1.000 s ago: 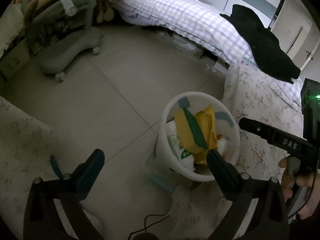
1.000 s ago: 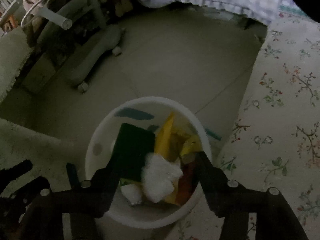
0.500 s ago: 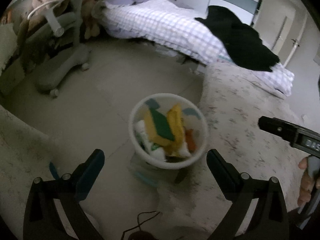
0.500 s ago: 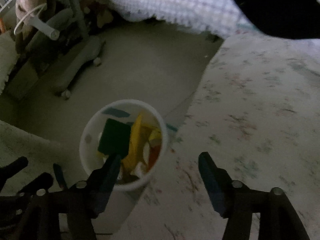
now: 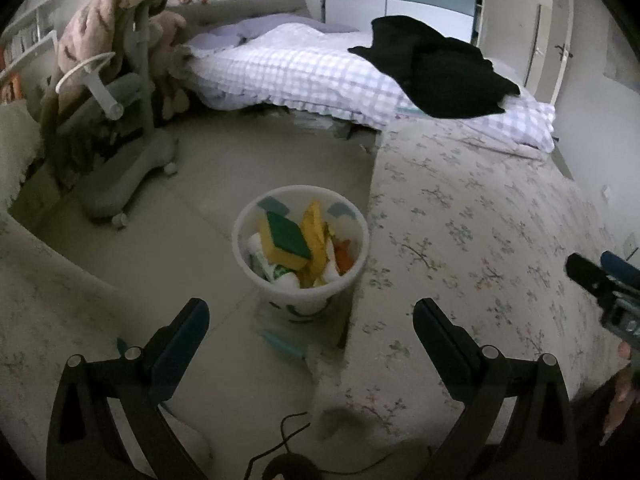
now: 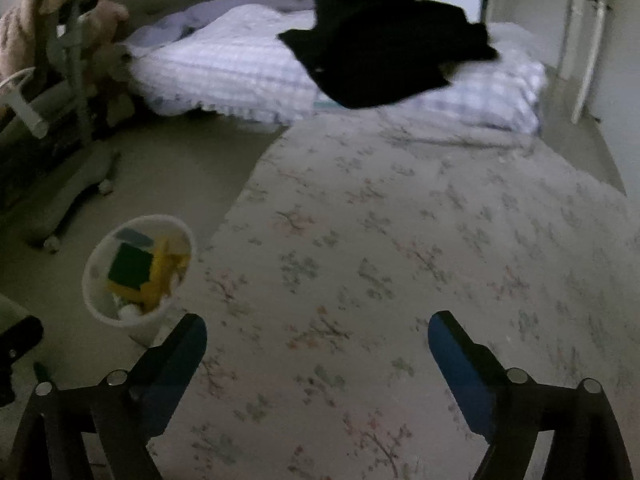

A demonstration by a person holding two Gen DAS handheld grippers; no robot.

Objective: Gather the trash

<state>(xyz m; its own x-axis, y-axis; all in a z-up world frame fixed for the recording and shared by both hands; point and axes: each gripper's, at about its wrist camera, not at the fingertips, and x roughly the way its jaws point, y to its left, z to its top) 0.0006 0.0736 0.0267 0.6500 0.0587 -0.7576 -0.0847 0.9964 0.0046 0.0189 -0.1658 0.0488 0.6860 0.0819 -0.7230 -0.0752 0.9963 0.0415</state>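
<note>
**Both tools wide open and empty above the floral bedcover, bin full on the floor**

The left tool (image 5: 310, 312) hangs over the tiled floor (image 5: 240, 168) with its two blue-padded fingers spread far apart and nothing between them. Straight ahead of it stands the white trash bin (image 5: 301, 304), upright on the floor and touching, or nearly touching, the edge of the floral bedcover (image 5: 480, 220). Inside the bin lie a yellow sponge with a green scouring face (image 5: 286, 236), a crumpled yellow wrapper (image 5: 316, 232), something orange (image 5: 345, 251) and a white bottle with green print (image 5: 264, 262).

The right tool (image 6: 318, 334) hovers over the floral bedcover (image 6: 400, 240), its fingers equally wide and gripping nothing; this view is blurred. The bin (image 6: 96, 304) sits to its left on the floor.

Further back a purple checked quilt (image 5: 304, 68) covers the bed, with a black garment (image 5: 440, 68) thrown on top. A grey chair on castors (image 5: 116, 152), draped with a brown plush blanket (image 5: 96, 28), stands well apart from the bin on the left.
</note>
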